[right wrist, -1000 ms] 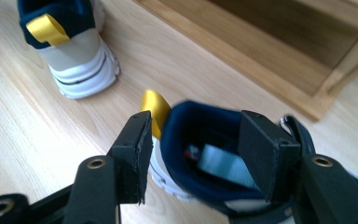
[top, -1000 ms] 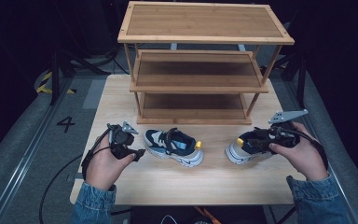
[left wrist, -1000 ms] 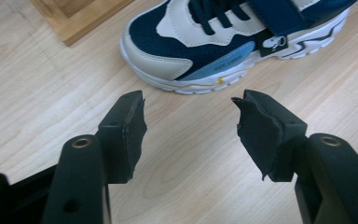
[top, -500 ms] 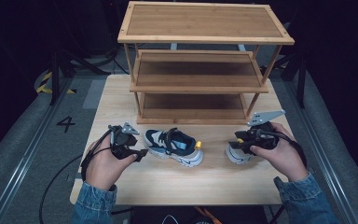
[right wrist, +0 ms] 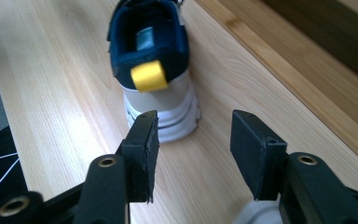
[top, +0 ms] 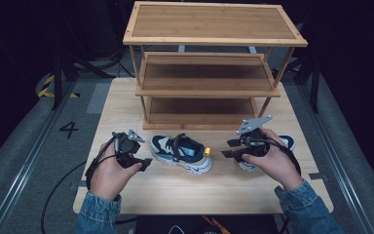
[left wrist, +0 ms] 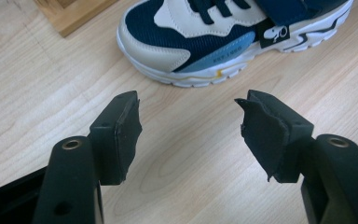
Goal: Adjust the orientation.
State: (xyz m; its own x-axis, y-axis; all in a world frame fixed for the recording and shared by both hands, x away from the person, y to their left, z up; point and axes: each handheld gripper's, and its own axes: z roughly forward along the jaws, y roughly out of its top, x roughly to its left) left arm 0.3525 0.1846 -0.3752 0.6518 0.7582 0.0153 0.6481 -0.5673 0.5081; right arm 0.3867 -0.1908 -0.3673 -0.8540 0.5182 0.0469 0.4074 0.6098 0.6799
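A navy, white and light-blue sneaker (top: 181, 152) lies on the wooden table (top: 121, 105), toe to the left, heel with a yellow pull tab to the right. My left gripper (top: 145, 162) sits just left of the toe, open; its jaws have just been opening and nothing is between them. In the left gripper view the sneaker's toe (left wrist: 191, 42) lies beyond the left gripper (left wrist: 189, 121). My right gripper (top: 228, 148) points at the heel, open after closing a little, with nothing between its jaws. The heel (right wrist: 154, 70) lies ahead of the right gripper (right wrist: 193, 140).
A three-tier wooden rack (top: 214, 73) stands behind the sneaker, its shelves bare. A second sneaker (top: 285, 141) lies mostly hidden under the right hand. Black cables trail off the table's left side. The table's front edge is close to the forearms.
The right hand has moved left, away from the second sneaker and toward the heel of the middle sneaker. The left hand has stayed in place.
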